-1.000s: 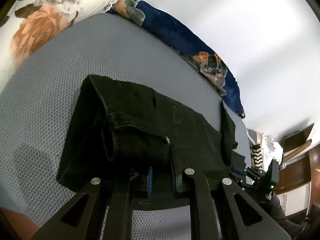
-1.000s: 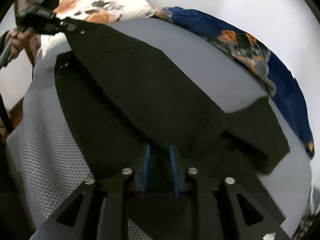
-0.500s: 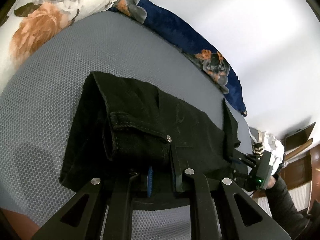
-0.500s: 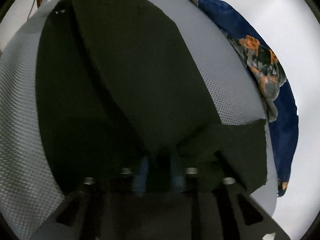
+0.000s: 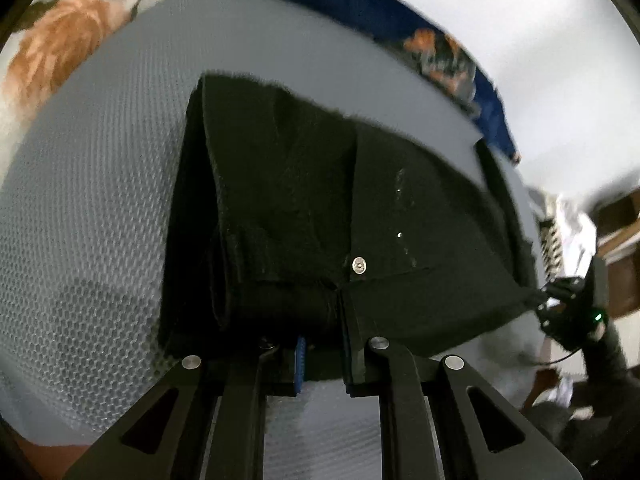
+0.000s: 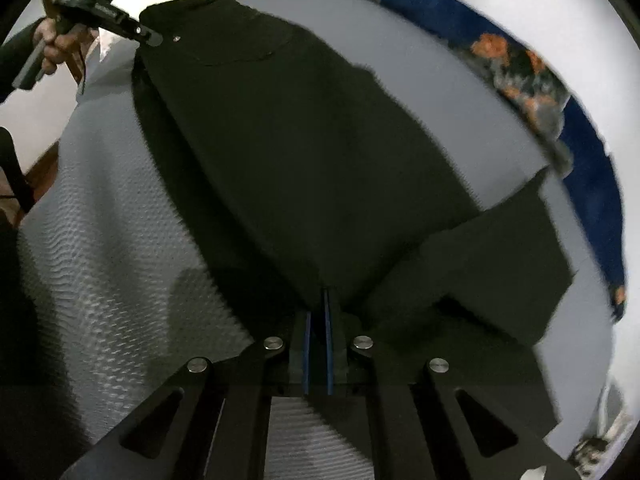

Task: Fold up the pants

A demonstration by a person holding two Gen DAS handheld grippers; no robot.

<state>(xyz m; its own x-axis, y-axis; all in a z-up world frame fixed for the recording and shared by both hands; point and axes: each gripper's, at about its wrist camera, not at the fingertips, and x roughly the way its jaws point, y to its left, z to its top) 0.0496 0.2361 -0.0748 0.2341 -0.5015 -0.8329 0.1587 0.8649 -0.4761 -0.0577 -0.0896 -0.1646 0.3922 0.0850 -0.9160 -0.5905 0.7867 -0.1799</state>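
Lying across a grey bed cover, the black pants stretch between the two grippers. The left gripper is clamped on the waistband end, with bunched fabric pinched between its blue-lined pads just below a small metal rivet. In the right wrist view the right gripper has its jaws drawn almost together, nipping a thin edge of the pants where a folded-over panel meets the layer beneath. From there the cloth runs up and away to the far corner, where the left gripper bites it, carried by a person's hand.

The pad tips of both grippers are buried in dark fabric, so exactly how much cloth each one holds is hard to make out. Motion blur softens the edges in both views, and the right gripper seen from the left wrist is only a dark shape with a green light at the frame edge.

The cover has a raised honeycomb weave. The pants are matte, heavy-looking, with stitched seams. A white floral pillow and a navy floral blanket lie along the far side of the bed, against a pale wall.
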